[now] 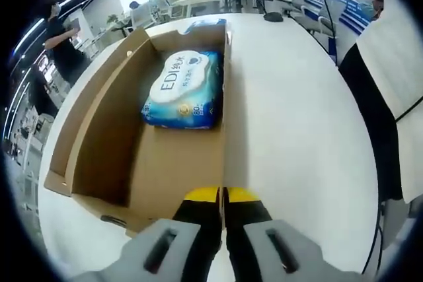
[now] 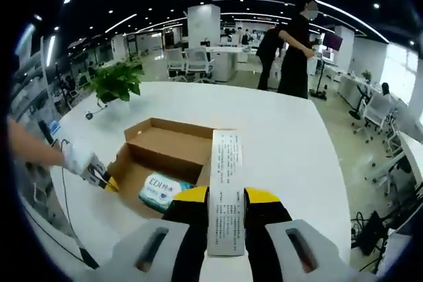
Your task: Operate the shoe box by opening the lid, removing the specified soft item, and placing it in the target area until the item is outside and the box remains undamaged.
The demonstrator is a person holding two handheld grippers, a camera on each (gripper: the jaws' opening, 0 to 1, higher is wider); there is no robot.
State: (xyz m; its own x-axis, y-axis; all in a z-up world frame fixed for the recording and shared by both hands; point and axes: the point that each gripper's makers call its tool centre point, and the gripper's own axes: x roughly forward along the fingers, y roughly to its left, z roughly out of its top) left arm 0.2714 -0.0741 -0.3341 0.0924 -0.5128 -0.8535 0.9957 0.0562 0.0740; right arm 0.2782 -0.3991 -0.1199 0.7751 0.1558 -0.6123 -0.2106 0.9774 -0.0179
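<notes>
White table [image 1: 297,130]: wipes pack [image 1: 183,90] reads "EDI", "80".

In the right gripper view, the box lid [image 2: 225,189] runs down between the right claw's [image 2: 225,196] jaws, which hide its lower edges, and it covers part of the shoe box [image 2: 165,146] behind it; the wipes pack [image 2: 158,189] shows only one end, the rest lying behind the jaw and the box wall. The print on the lid is too small to read, and the left claw [image 2: 106,179] at the box corner is too small to tell how its jaws stand. In the left gripper view, the left claw's [image 1: 221,195] jaws cover the near box edge [image 1: 223,163], the small print on the pack [image 1: 182,90] is blurred, and the far side of the table [image 1: 291,97] is cut off by a person's sleeve [image 1: 390,84].
</notes>
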